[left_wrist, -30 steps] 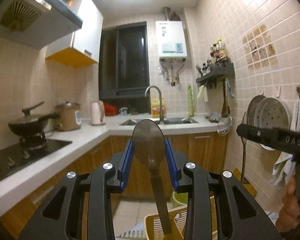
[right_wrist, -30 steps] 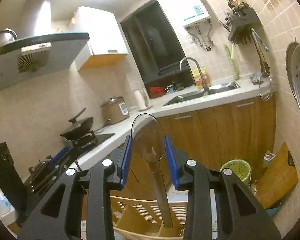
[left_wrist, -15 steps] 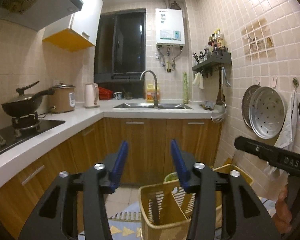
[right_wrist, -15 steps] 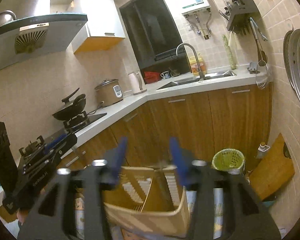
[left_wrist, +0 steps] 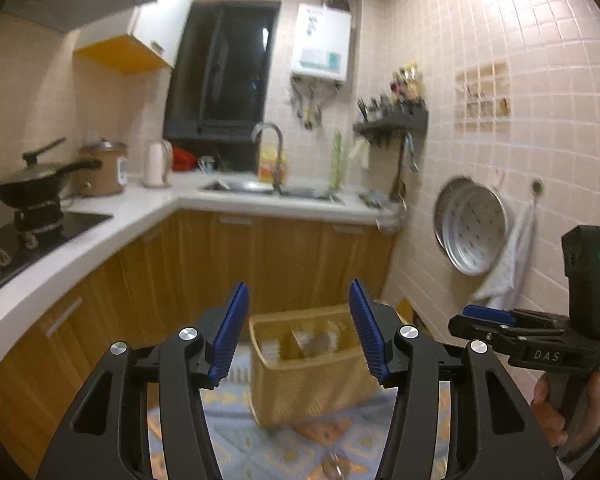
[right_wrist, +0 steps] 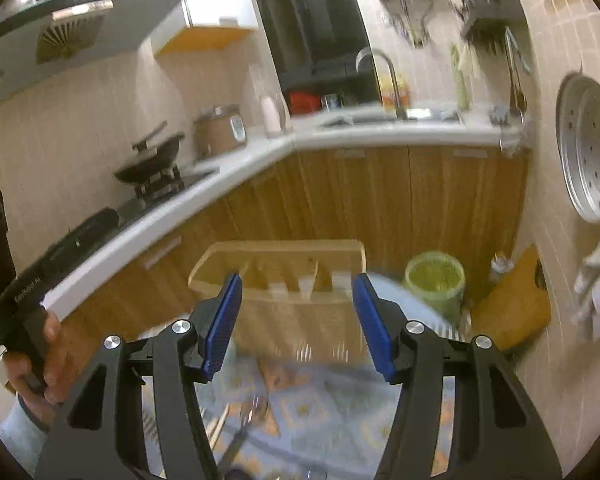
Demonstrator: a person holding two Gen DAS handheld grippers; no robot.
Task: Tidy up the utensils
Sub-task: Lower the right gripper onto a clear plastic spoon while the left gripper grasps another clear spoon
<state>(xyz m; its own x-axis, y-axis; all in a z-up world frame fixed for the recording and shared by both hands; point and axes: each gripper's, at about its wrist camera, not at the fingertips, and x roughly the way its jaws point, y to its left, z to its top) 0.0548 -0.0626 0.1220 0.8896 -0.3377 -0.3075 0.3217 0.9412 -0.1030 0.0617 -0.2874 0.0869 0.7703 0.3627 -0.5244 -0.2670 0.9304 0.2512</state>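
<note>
Kitchen of beige tile, white counter (left_wrist: 152,200) and wood cabinets; a patterned blue mat (right_wrist: 324,408) bears the woven tan divided basket (left_wrist: 308,364). "DAS" marks the right gripper (left_wrist: 484,316). Both spoons gripped a second ago are gone: left gripper (left_wrist: 298,330) and right have just spread, released and empty.
</note>
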